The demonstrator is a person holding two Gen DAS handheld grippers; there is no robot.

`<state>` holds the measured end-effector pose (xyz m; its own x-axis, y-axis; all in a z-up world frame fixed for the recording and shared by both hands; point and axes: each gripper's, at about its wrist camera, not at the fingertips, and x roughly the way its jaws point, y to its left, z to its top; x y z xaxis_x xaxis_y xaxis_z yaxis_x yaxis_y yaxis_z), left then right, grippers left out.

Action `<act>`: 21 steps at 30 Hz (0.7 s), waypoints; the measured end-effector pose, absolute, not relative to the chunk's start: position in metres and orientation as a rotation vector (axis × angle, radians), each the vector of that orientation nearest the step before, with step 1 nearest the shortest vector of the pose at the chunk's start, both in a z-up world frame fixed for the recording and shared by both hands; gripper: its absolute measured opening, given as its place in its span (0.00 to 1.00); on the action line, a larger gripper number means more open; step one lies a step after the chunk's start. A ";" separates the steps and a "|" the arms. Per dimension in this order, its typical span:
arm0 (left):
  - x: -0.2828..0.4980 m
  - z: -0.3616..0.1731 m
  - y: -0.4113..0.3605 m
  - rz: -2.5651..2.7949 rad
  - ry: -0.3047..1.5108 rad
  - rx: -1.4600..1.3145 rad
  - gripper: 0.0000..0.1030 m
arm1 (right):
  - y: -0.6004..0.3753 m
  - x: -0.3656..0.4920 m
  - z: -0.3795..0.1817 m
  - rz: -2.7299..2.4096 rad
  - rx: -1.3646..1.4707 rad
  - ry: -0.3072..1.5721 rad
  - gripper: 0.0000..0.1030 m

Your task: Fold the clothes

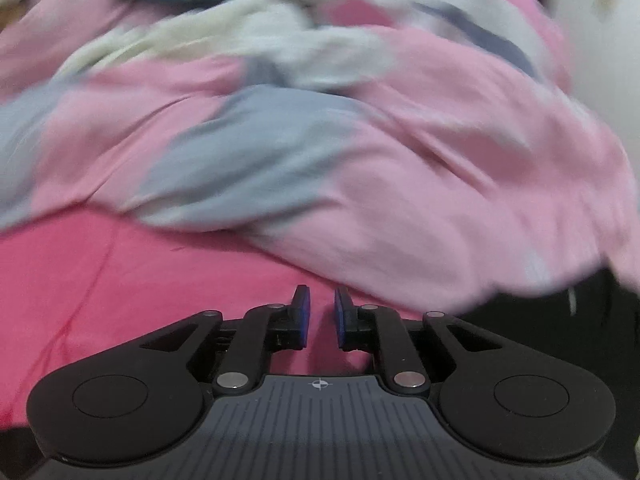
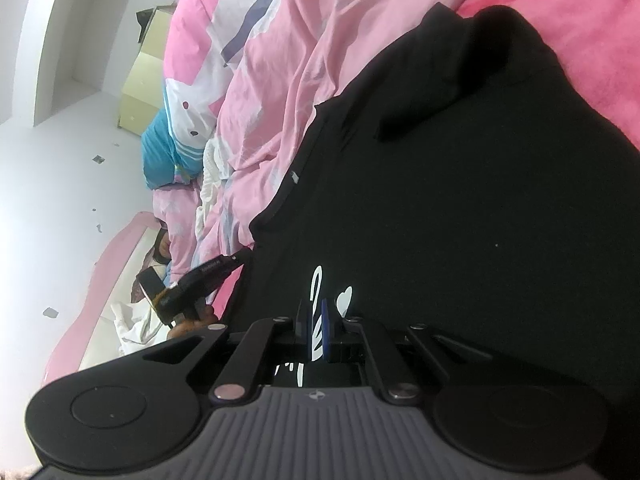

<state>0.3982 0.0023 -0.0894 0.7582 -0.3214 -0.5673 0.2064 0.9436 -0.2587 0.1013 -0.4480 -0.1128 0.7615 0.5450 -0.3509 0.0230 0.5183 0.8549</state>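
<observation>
A black shirt [image 2: 460, 200] with white print lies spread on the pink bed sheet [image 2: 580, 20]. My right gripper [image 2: 317, 320] is shut on a fold of the shirt at the print, and white lettering shows between its pads. In the blurred left wrist view, my left gripper [image 1: 322, 312] hovers over the pink sheet [image 1: 120, 288] with a narrow gap between its pads and nothing in it. A corner of the black shirt [image 1: 560, 320] shows to its right. In the right wrist view a hand holds the left gripper [image 2: 242, 257] at the shirt's far edge.
A rumpled pink quilt [image 1: 400, 168] with grey and white patches is heaped just beyond the shirt [image 2: 304, 60]. A blue pillow [image 2: 160, 156] lies farther along the bed. A pale yellow cabinet [image 2: 140, 92] stands by the white wall.
</observation>
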 end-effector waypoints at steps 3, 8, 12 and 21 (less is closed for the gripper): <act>0.389 -0.072 0.014 -0.259 0.621 -0.264 0.13 | -0.449 0.102 -0.113 0.345 1.000 0.650 0.04; 0.345 -0.037 -0.018 -0.337 0.602 -0.179 0.18 | -0.449 0.098 -0.103 0.313 0.973 0.639 0.05; 0.302 -0.028 -0.077 -0.477 0.676 -0.110 0.23 | -0.450 0.090 -0.073 0.192 0.834 0.646 0.06; 0.249 -0.082 -0.192 -0.695 0.785 -0.017 0.23 | -0.468 0.110 -0.003 -0.090 0.234 0.584 0.39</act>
<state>0.2490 -0.1924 -0.0823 0.4992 -0.5805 -0.6433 0.5684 0.7798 -0.2626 0.1098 -0.4684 -0.0028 0.8312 -0.0184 -0.5557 0.1505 0.9696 0.1931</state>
